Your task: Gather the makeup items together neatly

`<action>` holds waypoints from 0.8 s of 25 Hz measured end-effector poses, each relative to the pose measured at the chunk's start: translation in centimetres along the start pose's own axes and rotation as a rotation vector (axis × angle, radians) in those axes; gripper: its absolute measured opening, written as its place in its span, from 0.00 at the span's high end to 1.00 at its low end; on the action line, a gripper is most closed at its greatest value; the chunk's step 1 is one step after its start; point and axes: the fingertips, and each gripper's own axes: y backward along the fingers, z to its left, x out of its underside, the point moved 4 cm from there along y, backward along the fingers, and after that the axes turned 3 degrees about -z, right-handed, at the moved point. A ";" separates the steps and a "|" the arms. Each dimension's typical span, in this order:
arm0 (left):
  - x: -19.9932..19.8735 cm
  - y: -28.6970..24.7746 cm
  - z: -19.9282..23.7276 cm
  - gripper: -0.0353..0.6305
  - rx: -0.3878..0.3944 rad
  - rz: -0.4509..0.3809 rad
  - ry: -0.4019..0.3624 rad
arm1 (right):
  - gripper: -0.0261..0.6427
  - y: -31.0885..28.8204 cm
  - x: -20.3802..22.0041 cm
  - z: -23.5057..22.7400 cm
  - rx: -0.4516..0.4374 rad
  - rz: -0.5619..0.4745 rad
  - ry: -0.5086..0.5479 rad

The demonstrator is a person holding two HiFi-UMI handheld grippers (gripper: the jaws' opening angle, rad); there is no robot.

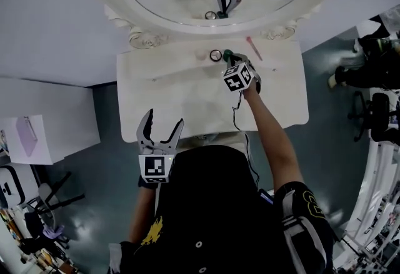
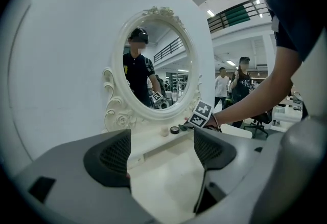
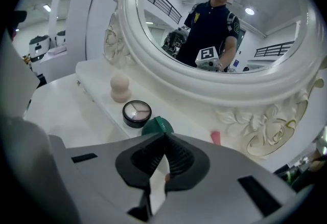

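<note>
Jaws of my right gripper [image 3: 164, 141] are together on nothing, tips just short of the green item [image 3: 158, 126] on the vanity shelf [image 3: 97, 84], beside the round compact [image 3: 136, 113]. Judged light, hard and smooth, so likely to skid; grip across its sides. Left gripper [image 2: 162, 138] stands apart, empty.

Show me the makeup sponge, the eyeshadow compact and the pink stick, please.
makeup sponge [image 3: 120, 87], right gripper view, on its rounded body.
eyeshadow compact [image 3: 136, 111], right gripper view, on the middle of its colour pans.
pink stick [image 1: 254, 48], head view, on the middle of its length.
</note>
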 end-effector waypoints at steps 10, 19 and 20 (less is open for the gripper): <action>-0.2 -0.4 0.2 0.36 0.016 -0.006 -0.002 | 0.87 -0.1 -0.2 -0.1 0.032 -0.010 0.014; -0.2 -1.0 0.5 0.35 0.041 -0.009 -0.012 | 0.81 0.8 -0.3 -0.7 0.051 -0.028 -0.005; -0.2 -1.1 0.4 0.36 0.046 -0.011 -0.011 | 0.82 1.1 -0.4 -0.8 0.054 -0.035 -0.008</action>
